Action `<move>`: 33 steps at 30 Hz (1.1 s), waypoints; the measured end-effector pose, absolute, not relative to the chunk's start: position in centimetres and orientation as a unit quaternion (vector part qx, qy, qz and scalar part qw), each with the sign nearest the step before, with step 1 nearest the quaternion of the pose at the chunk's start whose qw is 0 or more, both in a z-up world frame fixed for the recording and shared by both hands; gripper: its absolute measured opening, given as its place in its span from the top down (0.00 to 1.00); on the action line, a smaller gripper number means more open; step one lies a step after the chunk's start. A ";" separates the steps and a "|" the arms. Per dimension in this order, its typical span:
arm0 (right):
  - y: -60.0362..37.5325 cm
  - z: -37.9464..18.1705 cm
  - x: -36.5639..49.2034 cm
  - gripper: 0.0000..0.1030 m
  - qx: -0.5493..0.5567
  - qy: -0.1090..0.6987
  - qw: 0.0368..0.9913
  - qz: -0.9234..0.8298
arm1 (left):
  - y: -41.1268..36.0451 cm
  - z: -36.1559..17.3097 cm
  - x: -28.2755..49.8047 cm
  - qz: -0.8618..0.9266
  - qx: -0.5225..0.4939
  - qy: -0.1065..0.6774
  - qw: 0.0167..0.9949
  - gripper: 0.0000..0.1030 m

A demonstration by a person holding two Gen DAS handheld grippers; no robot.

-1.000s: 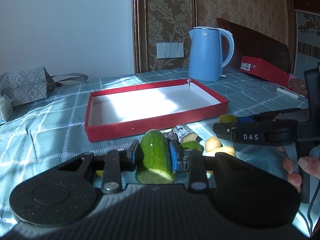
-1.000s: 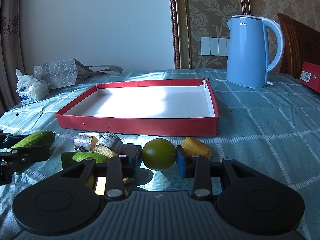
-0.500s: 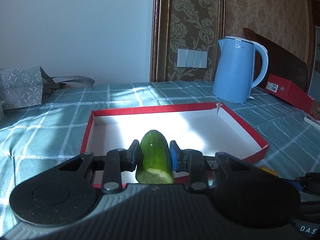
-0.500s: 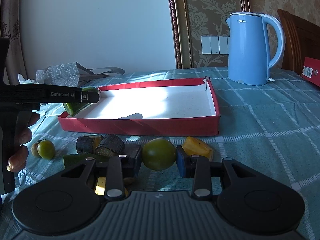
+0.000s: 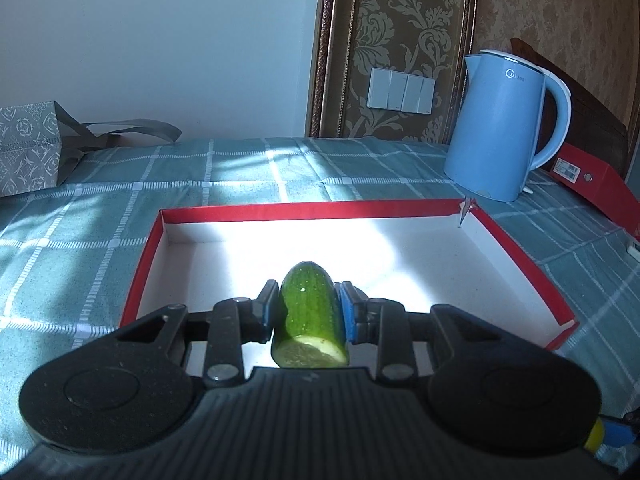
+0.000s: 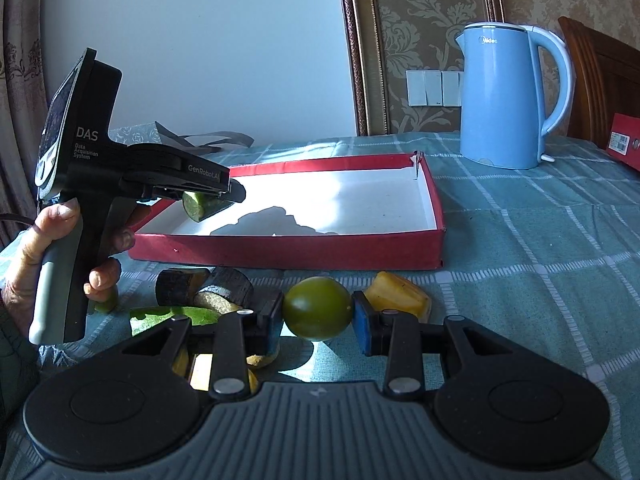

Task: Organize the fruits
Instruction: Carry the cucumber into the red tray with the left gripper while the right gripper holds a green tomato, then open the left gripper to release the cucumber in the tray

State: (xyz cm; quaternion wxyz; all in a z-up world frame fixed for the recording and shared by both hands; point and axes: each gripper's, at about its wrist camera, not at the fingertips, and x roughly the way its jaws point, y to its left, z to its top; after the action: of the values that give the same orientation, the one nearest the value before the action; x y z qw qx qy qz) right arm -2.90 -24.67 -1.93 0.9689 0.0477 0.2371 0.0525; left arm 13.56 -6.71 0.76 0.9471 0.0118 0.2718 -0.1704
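Right now the left tongs [image 5: 308, 316] hold a cut cucumber piece [image 5: 310, 316] above the near-left part of the empty red tray [image 5: 520, 248], so the placing step is in hand. Next it wants lowering to the white floor before release, while the right tongs [image 6: 318, 314] grip a green round fruit [image 6: 318, 308] over the worktop [image 6: 540, 240], short of the tray.

1. A desk [image 6: 560, 240] under teal checked cloth is carrying everything.
2. A red tray [image 6: 304, 246], blue kettle [image 6: 508, 100] and patterned bag [image 5: 28, 148] are sitting on it.
3. Cut fruit pieces [image 6: 396, 300] are lying before the tray.
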 end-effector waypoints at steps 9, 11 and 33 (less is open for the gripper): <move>-24.8 -2.0 -2.8 0.66 0.049 0.238 0.968 0.055 | -7.7 0.8 14.6 -0.147 0.027 0.264 0.953 0.71; -24.8 -2.0 -2.9 0.66 0.050 0.238 0.968 0.055 | -7.3 0.9 14.3 -0.145 0.019 0.258 0.955 0.71; -24.6 -1.9 -3.0 0.66 0.048 0.237 0.969 0.046 | -0.4 1.4 -2.2 -0.224 0.008 0.201 0.953 0.49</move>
State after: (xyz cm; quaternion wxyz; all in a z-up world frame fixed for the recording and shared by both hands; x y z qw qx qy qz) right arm -3.02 -24.61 -1.89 0.9691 0.0477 0.2374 0.0465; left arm -2.17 -0.38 1.36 0.9535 0.0084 0.2014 -0.2242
